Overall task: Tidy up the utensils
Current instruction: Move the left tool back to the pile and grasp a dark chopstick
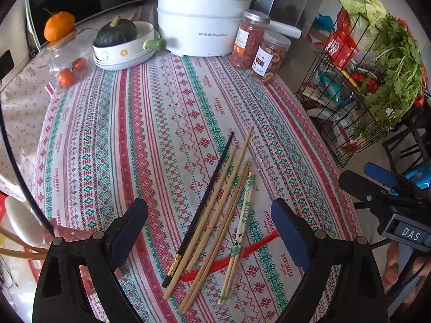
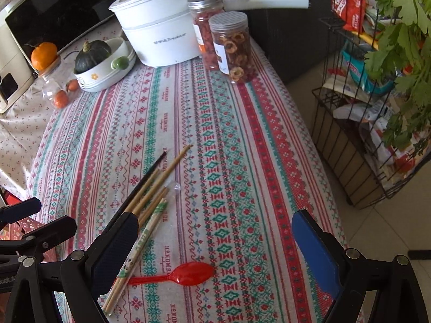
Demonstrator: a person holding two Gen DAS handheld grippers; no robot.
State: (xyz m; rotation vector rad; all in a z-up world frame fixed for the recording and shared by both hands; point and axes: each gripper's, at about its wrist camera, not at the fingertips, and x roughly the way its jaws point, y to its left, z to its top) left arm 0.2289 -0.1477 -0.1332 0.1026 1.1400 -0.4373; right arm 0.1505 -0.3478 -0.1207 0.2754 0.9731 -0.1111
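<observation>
Several chopsticks lie in a loose pile on the patterned tablecloth (image 1: 161, 123): a black one (image 1: 204, 204), bamboo ones (image 1: 215, 215) and a paper-wrapped pair (image 1: 242, 226). A red plastic spoon (image 2: 188, 274) lies under the pile; its handle (image 1: 237, 255) shows in the left wrist view. My left gripper (image 1: 210, 231) is open and empty, hovering over the pile. My right gripper (image 2: 215, 250) is open and empty above the spoon, right of the chopsticks (image 2: 150, 191). It also shows at the right in the left wrist view (image 1: 382, 188).
At the table's far end stand a white electric pot (image 1: 202, 21), two snack jars (image 1: 258, 45), a bowl with a green squash (image 1: 121, 40) and a jar with oranges (image 1: 64, 62). A wire rack with greens (image 1: 371, 80) stands off the right edge.
</observation>
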